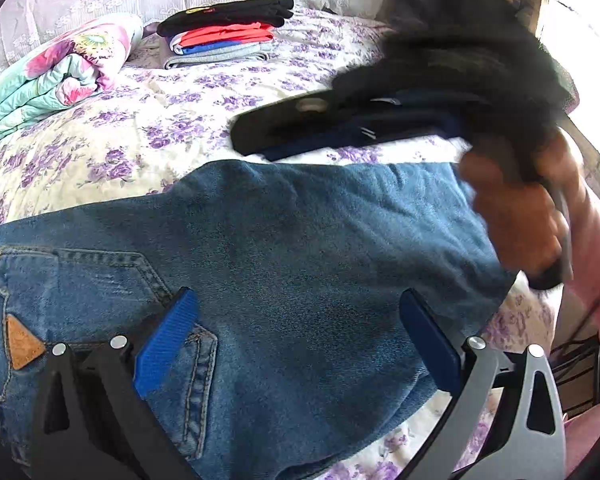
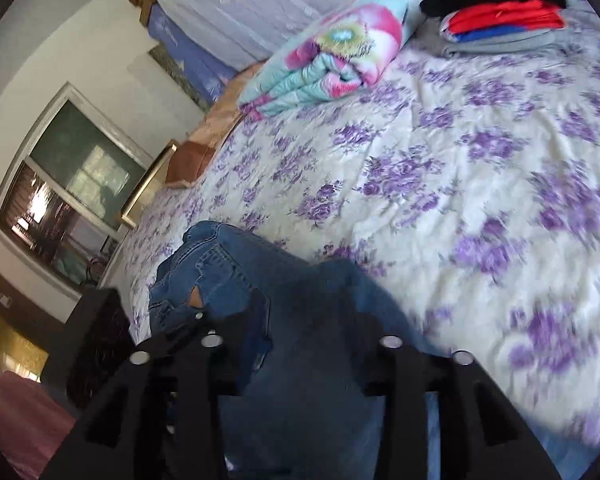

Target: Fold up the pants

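Jeans (image 1: 284, 264) folded on floral bedspread (image 1: 140, 128), beneath parted left hand-held gripper (image 1: 296, 344)

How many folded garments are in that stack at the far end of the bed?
4 visible: a black one on top, then red, blue, and grey at the bottom. More could be hidden between the layers.

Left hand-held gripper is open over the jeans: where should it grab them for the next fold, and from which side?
Probably take the jeans at their near edge, by the back pocket, coming from the near side. The left hand-held gripper already straddles that flat denim, and the bedspread beyond gives room to fold away.
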